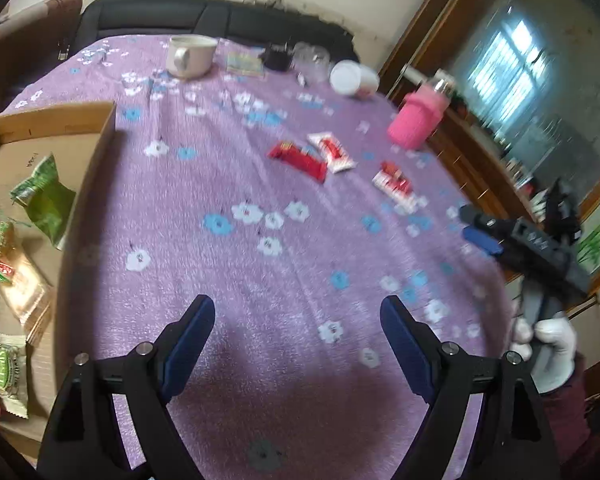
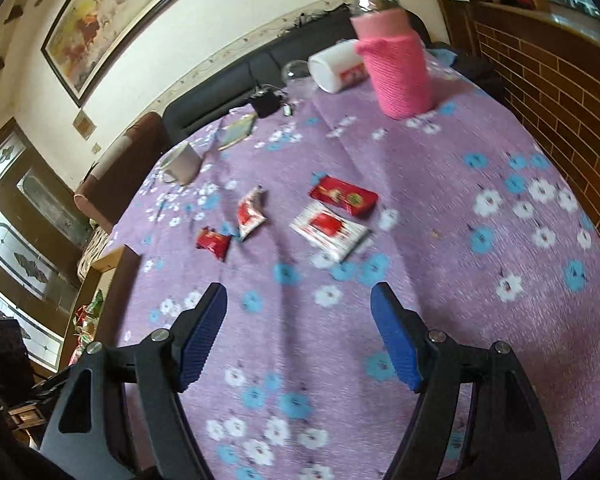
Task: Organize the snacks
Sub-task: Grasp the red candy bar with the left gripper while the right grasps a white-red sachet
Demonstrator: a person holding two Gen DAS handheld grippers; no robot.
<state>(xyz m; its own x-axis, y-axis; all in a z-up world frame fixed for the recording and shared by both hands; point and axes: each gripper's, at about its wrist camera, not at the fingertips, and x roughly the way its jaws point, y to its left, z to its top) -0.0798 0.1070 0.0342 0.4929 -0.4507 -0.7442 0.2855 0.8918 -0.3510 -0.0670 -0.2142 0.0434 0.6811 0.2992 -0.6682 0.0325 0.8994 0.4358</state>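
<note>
Beyond open tongs point(image 2: 299, 332), snack packets point(image 2: 328, 230).

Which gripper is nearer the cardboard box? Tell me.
Left. The left gripper hovers open right beside the cardboard box; the right gripper sits farther off, across the purple cloth.

No text, brand or number can be read in either view. The red and white snack packets point(image 2: 329, 227) near the middle of the table point(image 2: 480, 320) carry printing, but it is too blurred to make out. The white tub point(image 2: 336, 68) at the table's far edge has a red label, also illegible. The green and cream packets in the cardboard box point(image 1: 96, 160) show lettering too smeared to read.
</note>
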